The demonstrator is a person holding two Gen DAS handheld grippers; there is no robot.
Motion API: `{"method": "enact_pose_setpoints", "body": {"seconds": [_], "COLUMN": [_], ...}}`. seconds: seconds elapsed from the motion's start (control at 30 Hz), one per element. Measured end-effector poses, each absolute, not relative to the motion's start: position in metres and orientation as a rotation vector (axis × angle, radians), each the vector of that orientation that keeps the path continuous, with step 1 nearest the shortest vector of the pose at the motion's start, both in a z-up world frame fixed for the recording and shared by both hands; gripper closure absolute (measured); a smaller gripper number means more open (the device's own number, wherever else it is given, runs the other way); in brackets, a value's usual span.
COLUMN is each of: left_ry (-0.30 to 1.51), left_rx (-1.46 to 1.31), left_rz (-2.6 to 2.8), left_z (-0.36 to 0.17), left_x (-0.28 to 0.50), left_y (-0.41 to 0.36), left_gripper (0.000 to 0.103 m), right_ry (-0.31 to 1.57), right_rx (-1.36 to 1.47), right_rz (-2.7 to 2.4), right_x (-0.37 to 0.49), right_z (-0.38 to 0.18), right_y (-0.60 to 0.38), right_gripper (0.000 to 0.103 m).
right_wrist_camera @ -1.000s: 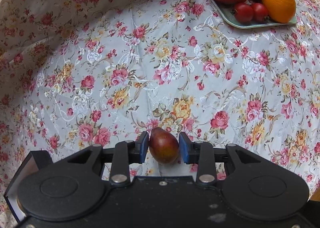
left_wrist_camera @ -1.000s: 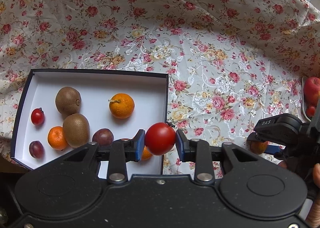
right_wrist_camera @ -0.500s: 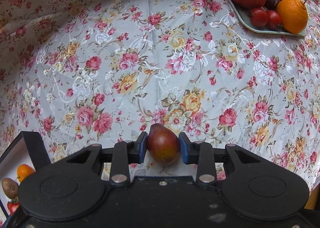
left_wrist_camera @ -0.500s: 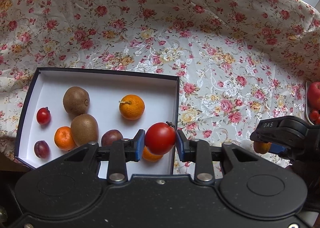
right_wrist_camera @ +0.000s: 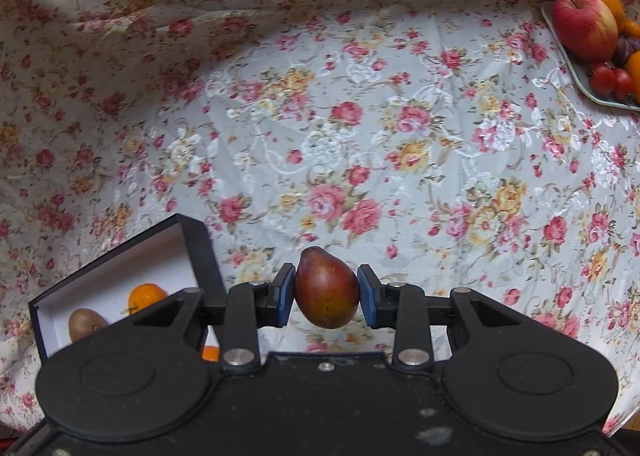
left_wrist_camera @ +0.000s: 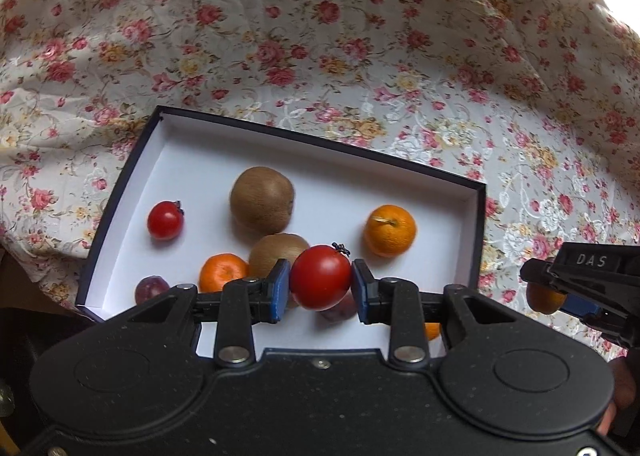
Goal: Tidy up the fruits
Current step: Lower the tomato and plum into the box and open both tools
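Note:
My left gripper [left_wrist_camera: 320, 284] is shut on a red tomato [left_wrist_camera: 320, 276] and holds it above the near part of a dark box with a white inside [left_wrist_camera: 192, 159]. The box holds two kiwis [left_wrist_camera: 262, 193], oranges [left_wrist_camera: 389, 230], a small tomato [left_wrist_camera: 165, 219] and plums [left_wrist_camera: 151, 288]. My right gripper [right_wrist_camera: 326, 292] is shut on a reddish-brown pear-shaped fruit [right_wrist_camera: 326, 288] above the cloth, just right of the box [right_wrist_camera: 200, 240]. The right gripper also shows in the left wrist view [left_wrist_camera: 560, 288].
A flowered cloth [right_wrist_camera: 360, 135] covers the table and rises at the back. A pale tray [right_wrist_camera: 576, 71] at the far right holds an apple [right_wrist_camera: 584, 25], oranges, small tomatoes [right_wrist_camera: 602, 77] and a plum.
Both grippers have moved left with their fruit. The left one with the tomato now hangs over the box; the box has come into the right wrist view and the tray has slid right.

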State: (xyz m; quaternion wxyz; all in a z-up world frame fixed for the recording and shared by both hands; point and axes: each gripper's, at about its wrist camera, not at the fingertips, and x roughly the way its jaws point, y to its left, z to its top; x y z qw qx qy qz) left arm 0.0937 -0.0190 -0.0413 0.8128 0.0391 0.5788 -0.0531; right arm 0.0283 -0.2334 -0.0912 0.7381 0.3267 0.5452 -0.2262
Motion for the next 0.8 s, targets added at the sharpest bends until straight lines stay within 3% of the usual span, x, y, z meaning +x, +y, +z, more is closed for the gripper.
{"method": "enact_pose_setpoints", "body": {"seconds": [0.33,0.8], "left_ry": [1.229,1.219], "left_rx": [0.048,0.049], "left_rz": [0.026,0.033], "left_z": [-0.05,-0.049], "left_x": [0.11,0.111], "left_y": [0.039,0.046], "left_gripper": [0.062,0.057], "right_ry": [1.175,1.108], "right_rx": [0.686,0.458], "right_rz": [-0.366,-0.256], "right_x": [0.05,0.049], "right_z": [-0.084,-0.069], "right_y": [-0.172,-0.115], "right_gripper": [0.068,0.067]}}
